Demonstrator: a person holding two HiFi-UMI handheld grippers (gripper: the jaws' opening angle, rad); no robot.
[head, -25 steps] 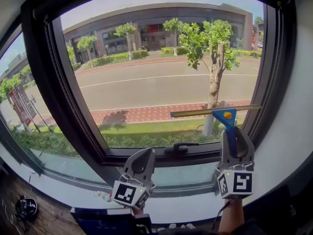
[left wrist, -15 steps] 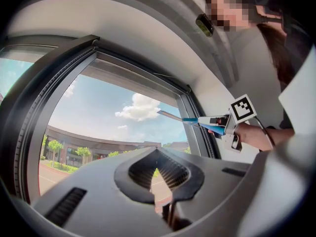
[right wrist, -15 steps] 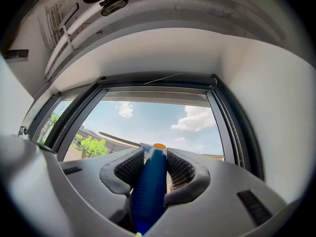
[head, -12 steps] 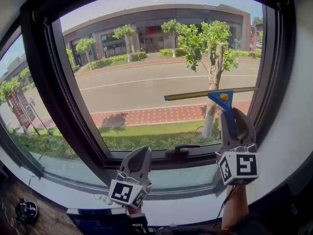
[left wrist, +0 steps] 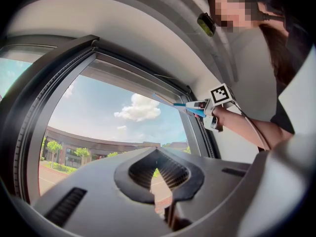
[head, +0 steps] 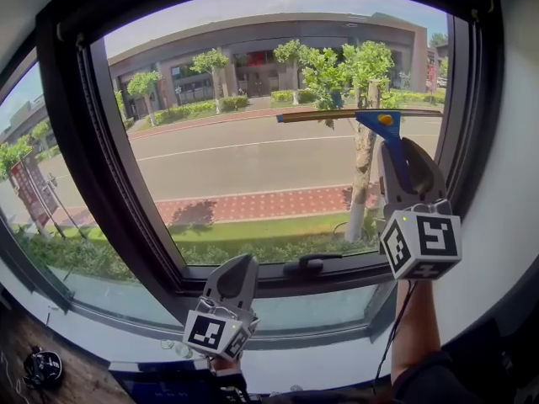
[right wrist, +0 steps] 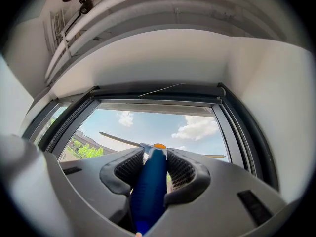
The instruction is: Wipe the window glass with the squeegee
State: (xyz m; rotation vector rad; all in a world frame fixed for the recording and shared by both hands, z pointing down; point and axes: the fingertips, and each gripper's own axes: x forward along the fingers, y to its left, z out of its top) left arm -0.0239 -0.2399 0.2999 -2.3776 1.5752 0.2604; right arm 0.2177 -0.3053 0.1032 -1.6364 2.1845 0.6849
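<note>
The squeegee (head: 383, 124) has a blue handle, an orange button and a long yellowish blade (head: 337, 114) lying level against the window glass (head: 253, 150) at the upper right of the pane. My right gripper (head: 399, 154) is shut on its blue handle (right wrist: 149, 186), and the blade (right wrist: 118, 139) spans the glass ahead of the jaws. My left gripper (head: 237, 276) hangs low by the bottom frame, shut with nothing between its jaws (left wrist: 159, 174). From the left gripper view the squeegee (left wrist: 190, 107) and the right gripper (left wrist: 217, 100) show high at the pane's right.
A black window frame (head: 118, 183) surrounds the pane, with a black latch handle (head: 310, 264) on the bottom rail. White wall (head: 497, 217) lies right of the frame. A person's arm (left wrist: 247, 130) reaches up at the right. A dark object (head: 42, 366) sits at the lower left.
My right gripper has raised the squeegee up the glass, from near the bottom rail to the upper part of the pane. The left gripper has barely moved.
</note>
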